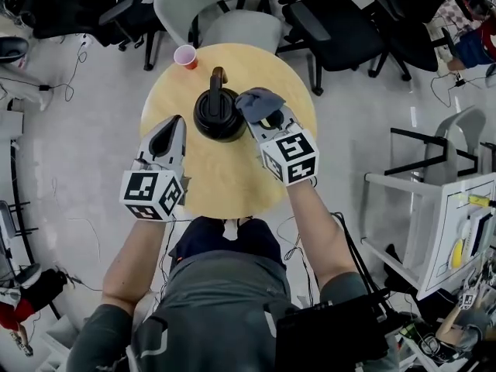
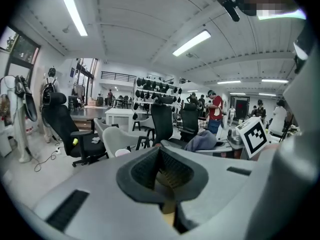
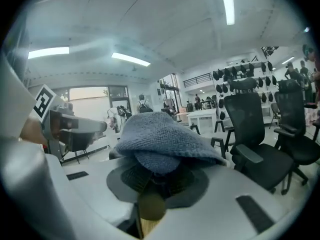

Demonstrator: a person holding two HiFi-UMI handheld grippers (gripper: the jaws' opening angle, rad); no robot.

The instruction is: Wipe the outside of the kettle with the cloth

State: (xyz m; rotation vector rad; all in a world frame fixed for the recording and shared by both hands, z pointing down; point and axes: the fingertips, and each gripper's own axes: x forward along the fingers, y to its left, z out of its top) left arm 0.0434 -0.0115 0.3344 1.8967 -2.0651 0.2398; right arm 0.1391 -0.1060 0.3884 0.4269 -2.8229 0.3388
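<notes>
Right tongs clamped on cloth beside kettle; left tongs closed and empty.

The kettle (image 1: 219,113), black, glossy and rounded with an arched handle, stands upright near the middle of a round, pale wood tabletop (image 1: 225,184). Just right of the kettle, the right tongs (image 1: 269,119) are pressed together on a blue-grey cloth (image 1: 260,101) of knitted, nubbly texture, bunched in soft folds over the tips; contact between cloth and kettle cannot be confirmed. Left of the kettle and apart from it, the left tongs (image 1: 165,139) have their ridged dark pads brought together with nothing between them. Beyond the kettle, at the tabletop's far edge, stands a small pink cup (image 1: 185,56).
</notes>
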